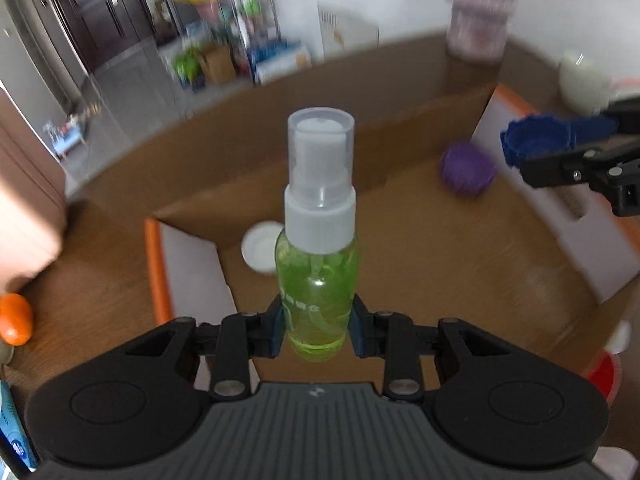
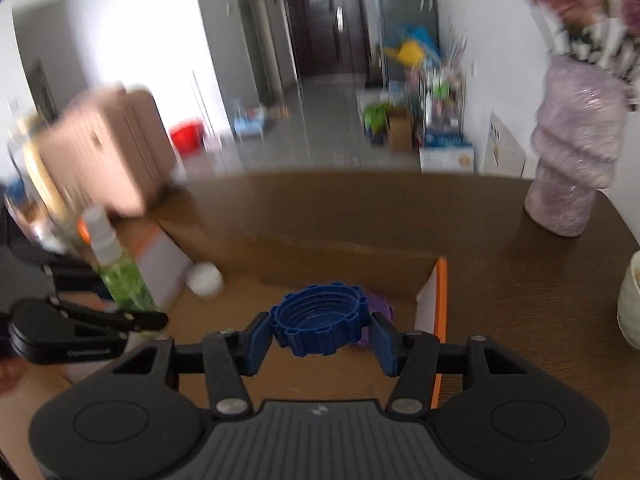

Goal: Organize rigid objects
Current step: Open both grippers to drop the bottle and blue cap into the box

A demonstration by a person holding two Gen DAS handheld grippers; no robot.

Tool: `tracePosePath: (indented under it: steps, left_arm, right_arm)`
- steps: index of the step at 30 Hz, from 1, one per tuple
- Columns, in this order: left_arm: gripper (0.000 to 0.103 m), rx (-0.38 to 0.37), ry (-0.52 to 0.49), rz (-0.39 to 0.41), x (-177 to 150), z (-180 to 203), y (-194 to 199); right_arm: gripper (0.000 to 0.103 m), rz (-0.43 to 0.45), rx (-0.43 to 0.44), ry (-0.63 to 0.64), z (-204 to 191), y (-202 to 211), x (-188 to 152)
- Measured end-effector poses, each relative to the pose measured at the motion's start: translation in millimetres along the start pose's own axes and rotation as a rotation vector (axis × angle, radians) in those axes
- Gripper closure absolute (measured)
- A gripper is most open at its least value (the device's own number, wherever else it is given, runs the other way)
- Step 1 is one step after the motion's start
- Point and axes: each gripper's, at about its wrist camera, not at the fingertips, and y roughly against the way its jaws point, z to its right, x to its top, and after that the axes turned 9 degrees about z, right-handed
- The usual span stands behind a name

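Left tongs (image 1: 318, 330) pinch translucent green spray bottle (image 1: 318, 280); right tongs (image 2: 320, 338) clamp ridged blue cap (image 2: 320, 318)

This is a home: beyond the wooden bench (image 2: 520, 280), a tiled hallway leads to a dark front door (image 2: 320, 12) at twelve o'clock. A cluttered rack of toys and boxes (image 2: 424, 92) lines the wall, and a vase of flowers (image 2: 572, 160) stands at two o'clock.

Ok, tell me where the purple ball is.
The purple ball lies inside the cardboard box, towards its right side, just behind the blue cap in the right gripper.
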Motion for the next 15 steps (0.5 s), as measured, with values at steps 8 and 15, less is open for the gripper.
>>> tracePosePath:
  steps: [8,15]
  left_arm:
    - [0.025,-0.025,-0.001,0.009,6.7,-8.7,-34.8]
    - [0.022,0.001,0.043,0.021,12.5,-15.1,-32.0]
  right_arm:
    - [0.046,-0.16,0.044,-0.007,-5.9,-74.5,-8.6]
    - [0.028,-0.103,0.06,-0.054,-2.4,-78.2,-2.2]
